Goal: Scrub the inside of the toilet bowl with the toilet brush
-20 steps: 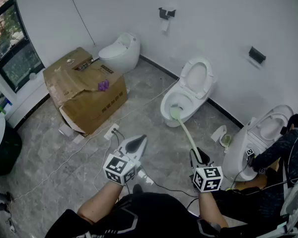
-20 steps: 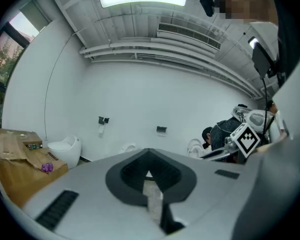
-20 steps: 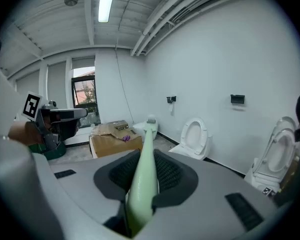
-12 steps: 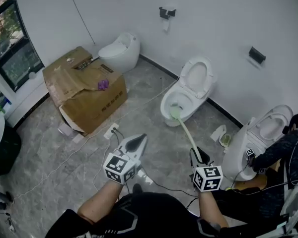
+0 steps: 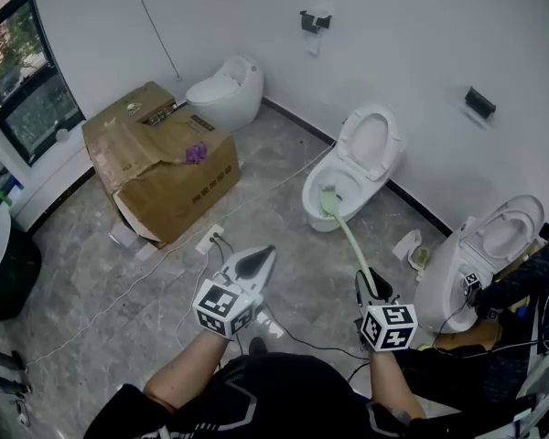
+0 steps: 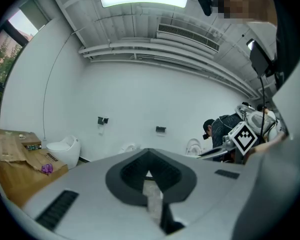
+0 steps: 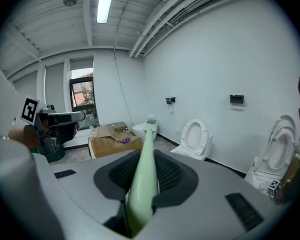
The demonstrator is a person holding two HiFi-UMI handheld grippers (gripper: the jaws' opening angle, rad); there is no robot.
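Scrubbing end: head of the toilet brush (image 5: 348, 242) down inside the toilet bowl (image 5: 315, 218), at about 1 o'clock from the centre of the head view; exact contact with the porcelain too small to confirm.
Handle: pale green and long, slanting from the bowl toward 5 o'clock; length apparently used for reach from a standing spot well apart from the toilet.
Right gripper (image 5: 367, 283): clamped on the handle's near end, ribbed pads pressed against both sides of it in the right gripper view; grip far from the head, probably for leverage and a wide sweep.
Seat and lid (image 5: 370, 140): tipped up against the wall at 12 o'clock of the bowl, leaving the opening free for the brush.
Left gripper (image 5: 262, 256): tips drawn together to a point with nothing between them, held at 9 o'clock of the right gripper and clear of the brush; likely idle, a one-handed job.
Cardboard box (image 5: 165, 167): at 10 o'clock, well apart from the bowl.
Second toilet (image 5: 225, 91): at 11 o'clock, behind the box, lid down.
Third toilet (image 5: 483, 245): at 3 o'clock, with a person (image 5: 522, 291) crouched just beside it.
Cable (image 5: 119, 298): trailing over the floor toward 8 o'clock, outside the brush's path.
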